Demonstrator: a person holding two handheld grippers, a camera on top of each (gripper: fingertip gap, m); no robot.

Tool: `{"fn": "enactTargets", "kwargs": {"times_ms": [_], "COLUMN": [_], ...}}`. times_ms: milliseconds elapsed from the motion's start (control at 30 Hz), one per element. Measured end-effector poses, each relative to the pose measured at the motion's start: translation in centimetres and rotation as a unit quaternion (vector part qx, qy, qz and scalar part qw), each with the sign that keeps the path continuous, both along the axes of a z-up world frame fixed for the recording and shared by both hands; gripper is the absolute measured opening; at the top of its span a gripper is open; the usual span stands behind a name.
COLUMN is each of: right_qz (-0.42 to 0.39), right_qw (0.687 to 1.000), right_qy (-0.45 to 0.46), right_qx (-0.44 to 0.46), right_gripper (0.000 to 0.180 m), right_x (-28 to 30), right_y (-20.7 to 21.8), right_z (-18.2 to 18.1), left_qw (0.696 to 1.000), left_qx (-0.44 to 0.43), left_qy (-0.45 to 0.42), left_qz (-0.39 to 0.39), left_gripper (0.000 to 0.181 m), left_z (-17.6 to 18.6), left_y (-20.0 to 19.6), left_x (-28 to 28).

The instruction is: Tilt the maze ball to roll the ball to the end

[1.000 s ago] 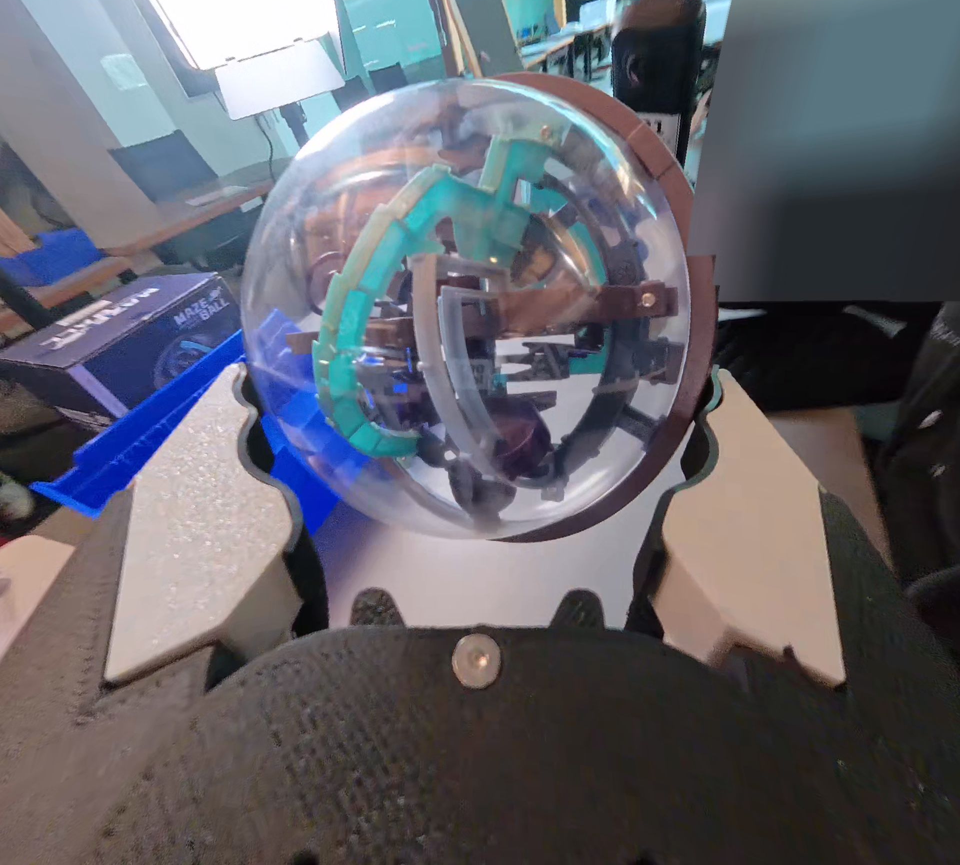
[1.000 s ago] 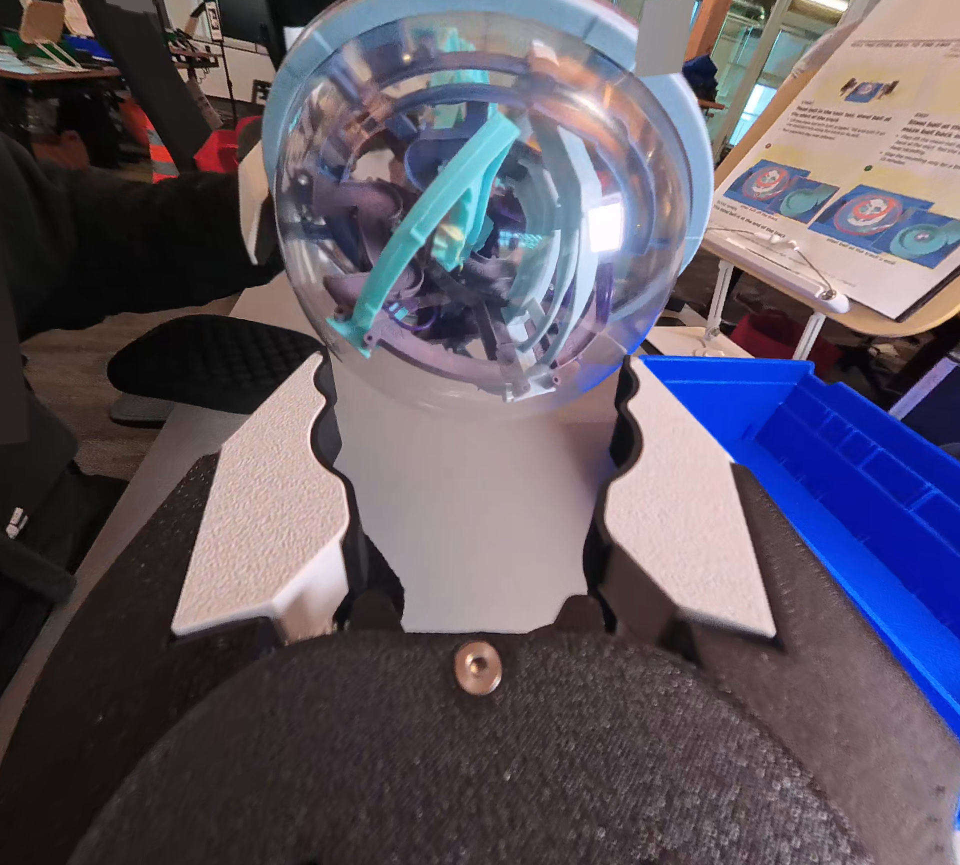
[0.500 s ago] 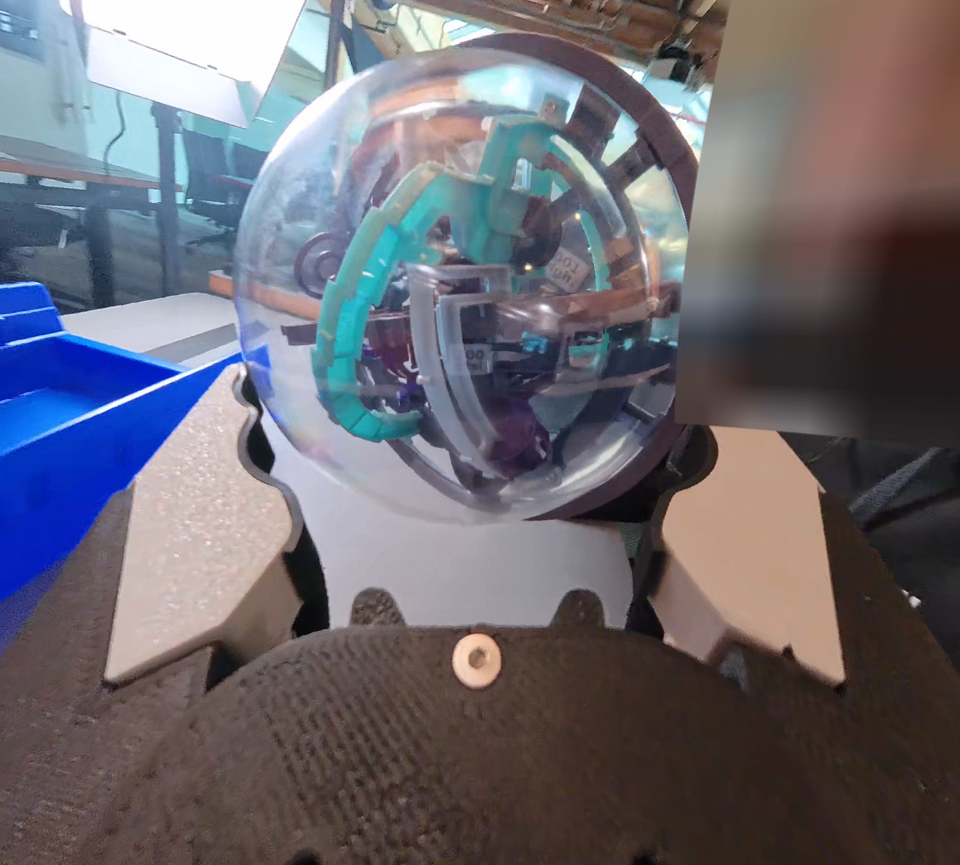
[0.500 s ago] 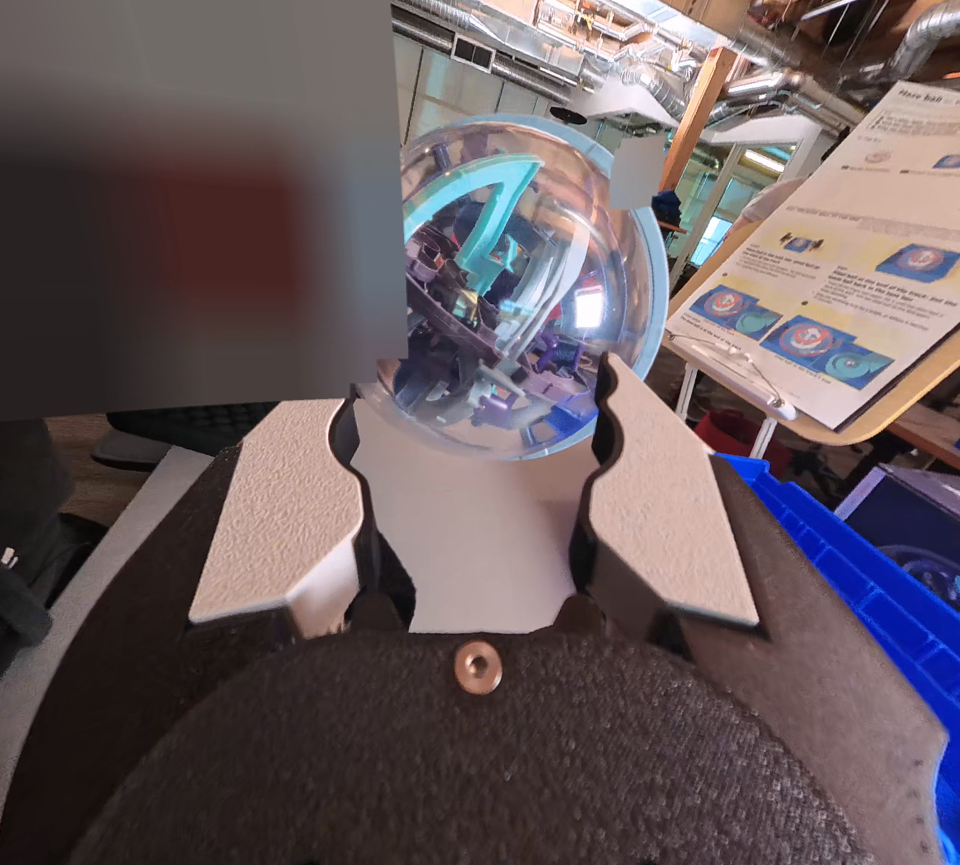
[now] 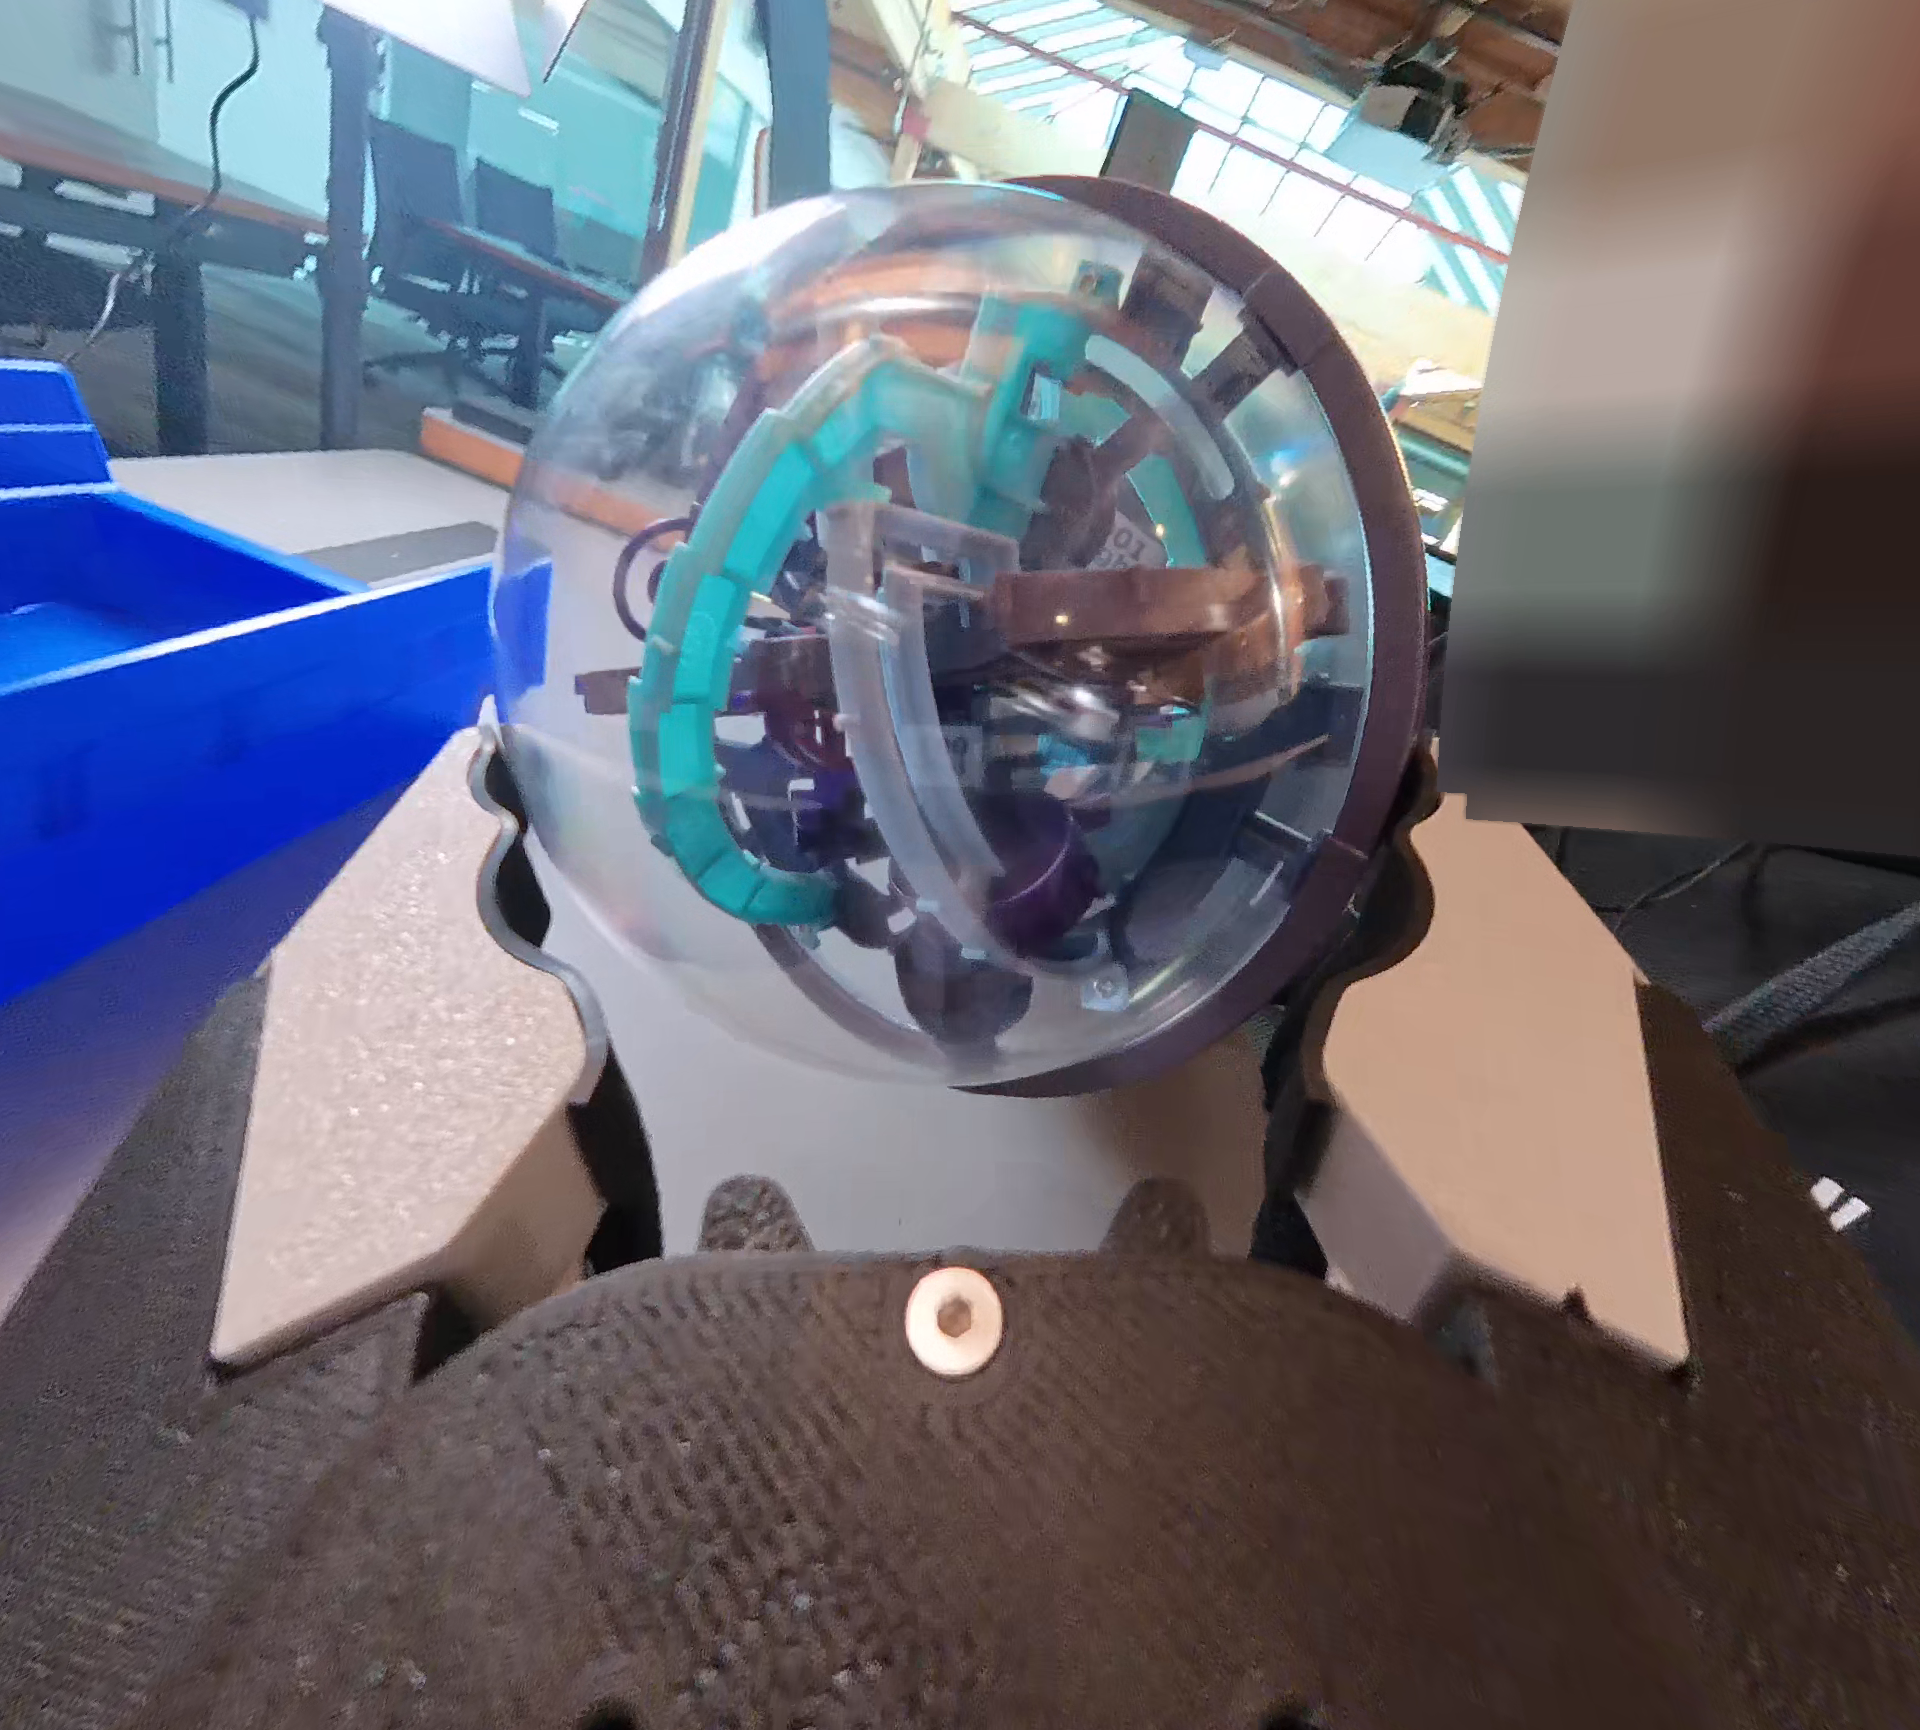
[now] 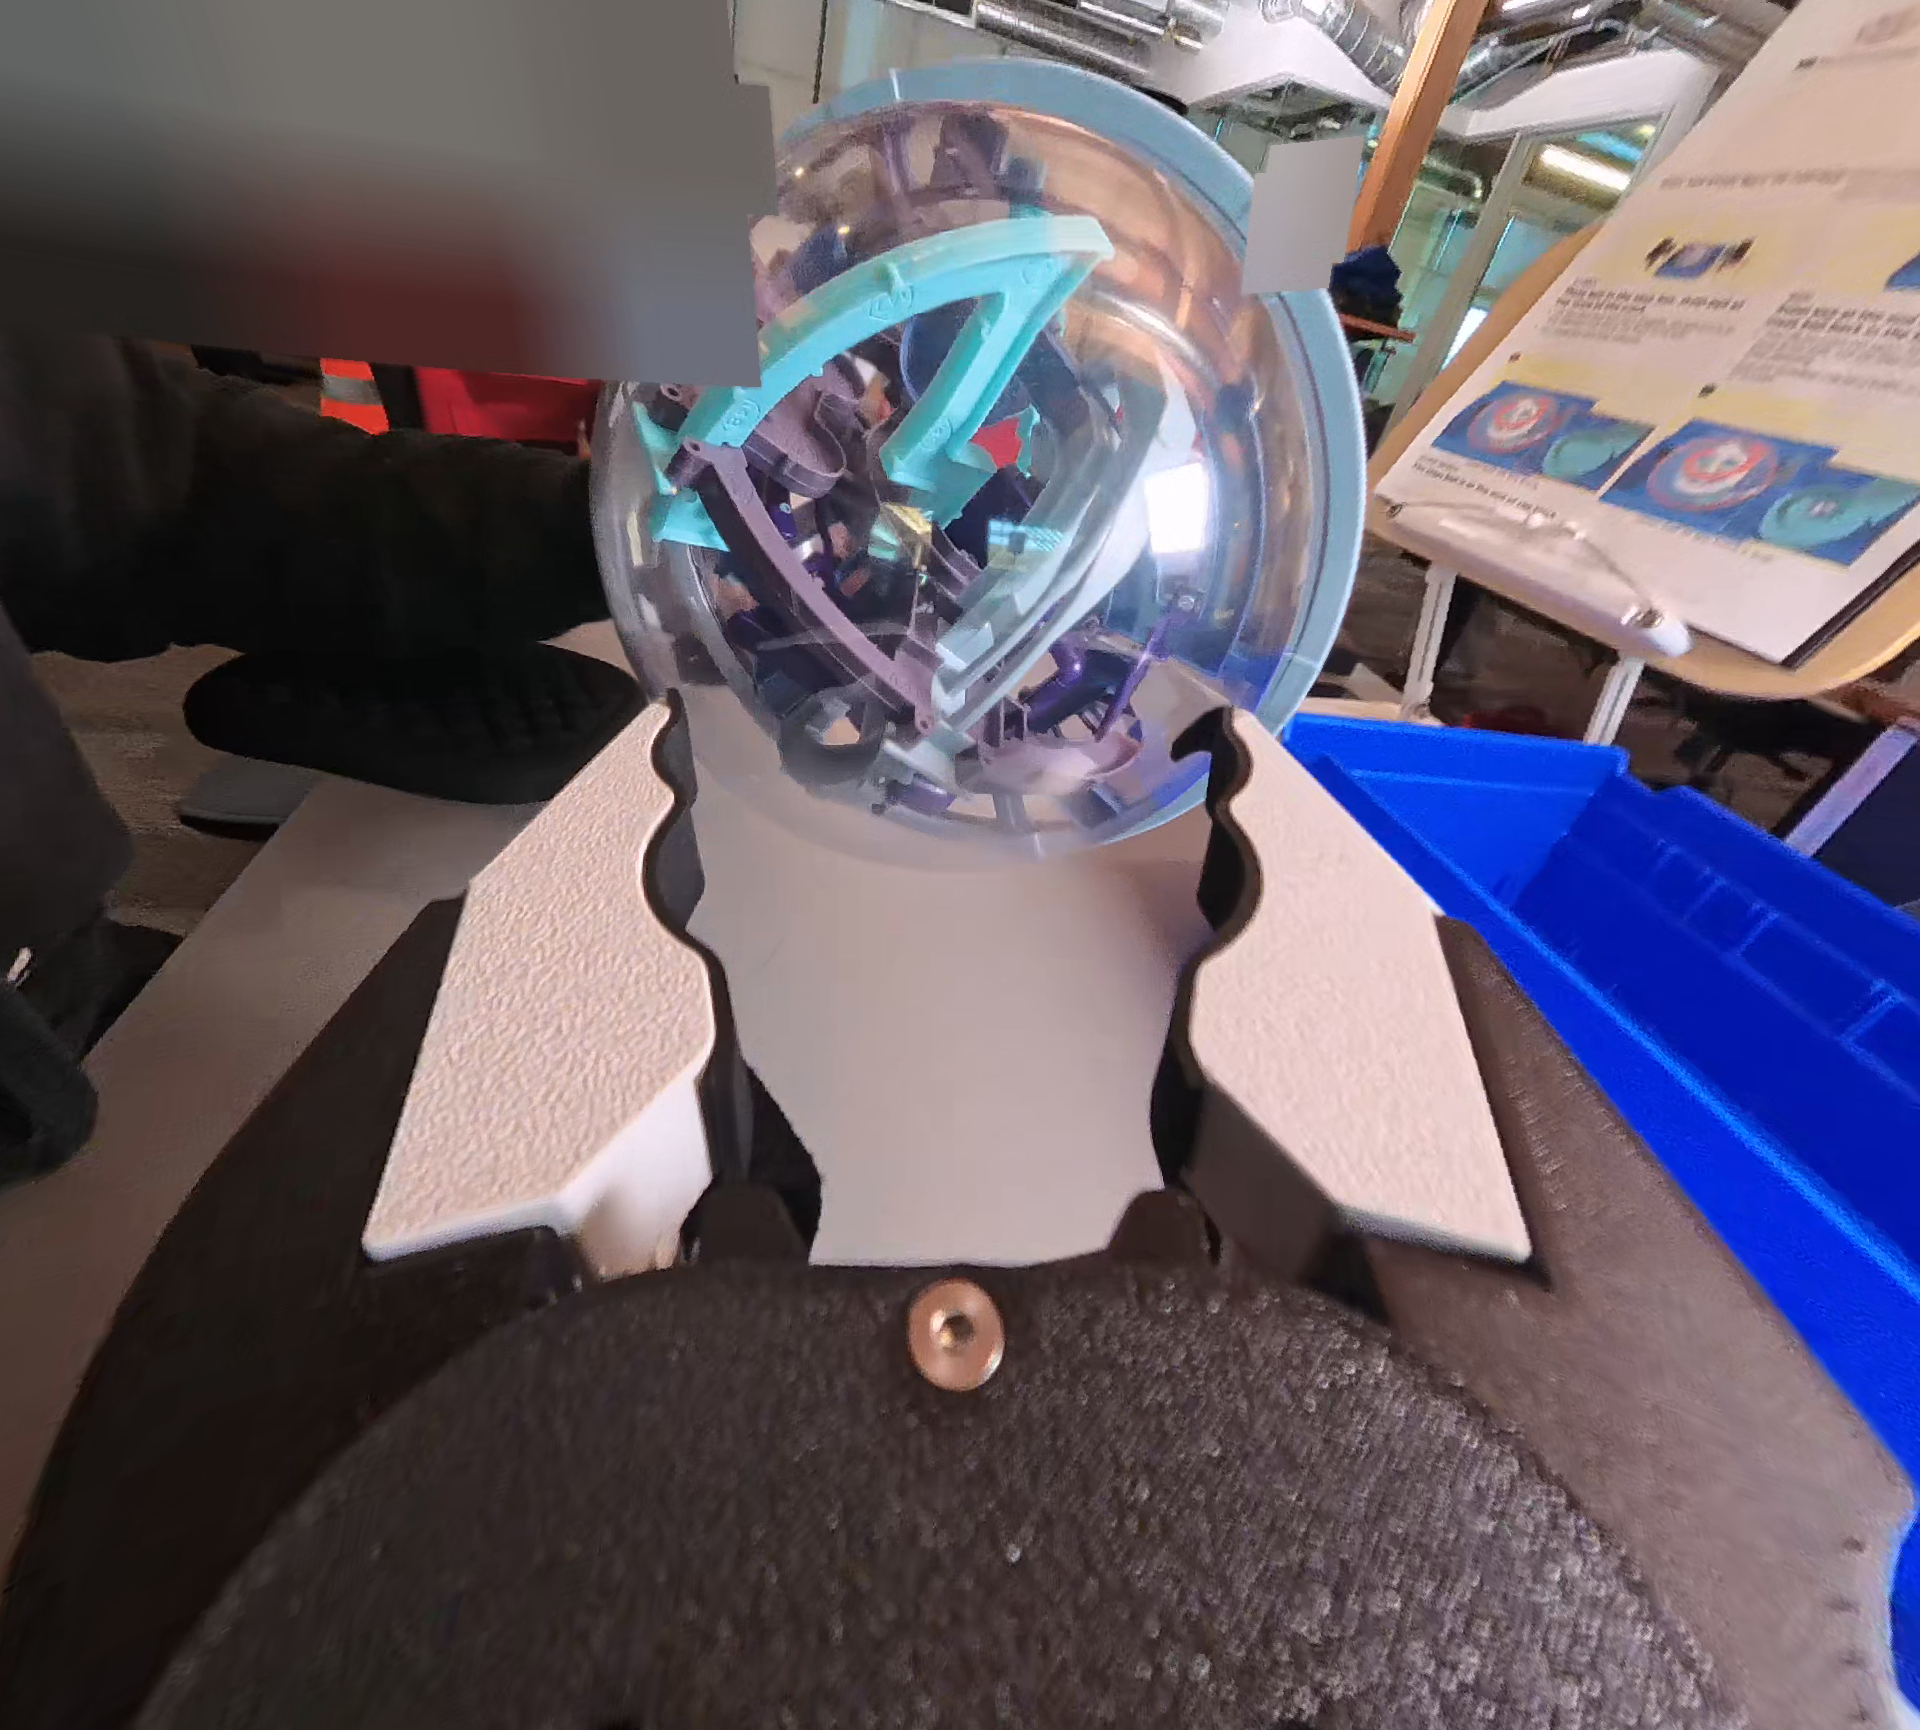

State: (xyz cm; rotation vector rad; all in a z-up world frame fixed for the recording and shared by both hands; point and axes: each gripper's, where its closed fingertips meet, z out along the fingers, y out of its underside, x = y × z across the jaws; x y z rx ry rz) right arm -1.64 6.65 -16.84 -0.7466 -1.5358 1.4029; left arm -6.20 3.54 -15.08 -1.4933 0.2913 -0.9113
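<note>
One maze ball (image 5: pixel 956 641) is gripped by two tools, left (image 5: pixel 951 807) and right (image 6: pixel 940 745).

Your left gripper (image 5: pixel 951 807) has its jaws clamped on the clear maze ball (image 5: pixel 956 641), raised off the desk (image 5: pixel 312 496); a blue bin (image 5: pixel 208 672) sits left.

The left hand-held gripper (image 5: pixel 951 807) fills the lower frame of its view, its two pale fingers (image 5: pixel 416 1005) spread wide and pressed against the maze ball (image 5: pixel 951 641). The right hand-held gripper (image 6: pixel 945 745) likewise clasps it at centre frame.
</note>
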Motion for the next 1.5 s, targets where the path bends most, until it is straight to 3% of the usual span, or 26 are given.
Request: {"fn": "enactTargets", "kwargs": {"times_ms": [433, 933, 1500], "right_qz": [0.034, 0.050, 0.051], "right_qw": [0.995, 0.971, 0.978], "right_qy": [-0.063, -0.157, -0.168], "right_qx": [-0.069, -0.174, -0.112], "right_gripper": [0.101, 0.102, 0.104], "right_x": [-0.4, -1.4, -1.4], "right_y": [1.0, 2.1, 1.5], "right_z": [-3.9, -6.5, -8.5], "left_qw": [0.992, 0.976, 0.987], "left_qx": [-0.107, -0.191, -0.111], "left_qy": [0.020, -0.073, 0.058], "left_qz": [0.059, 0.070, 0.101], "left_gripper": [0.159, 0.158, 0.158], "left_z": [-3.0, -6.0, -5.8], "left_y": [1.1, 2.6, 2.5], "left_x": [0.3, -1.1, -0.5]}}
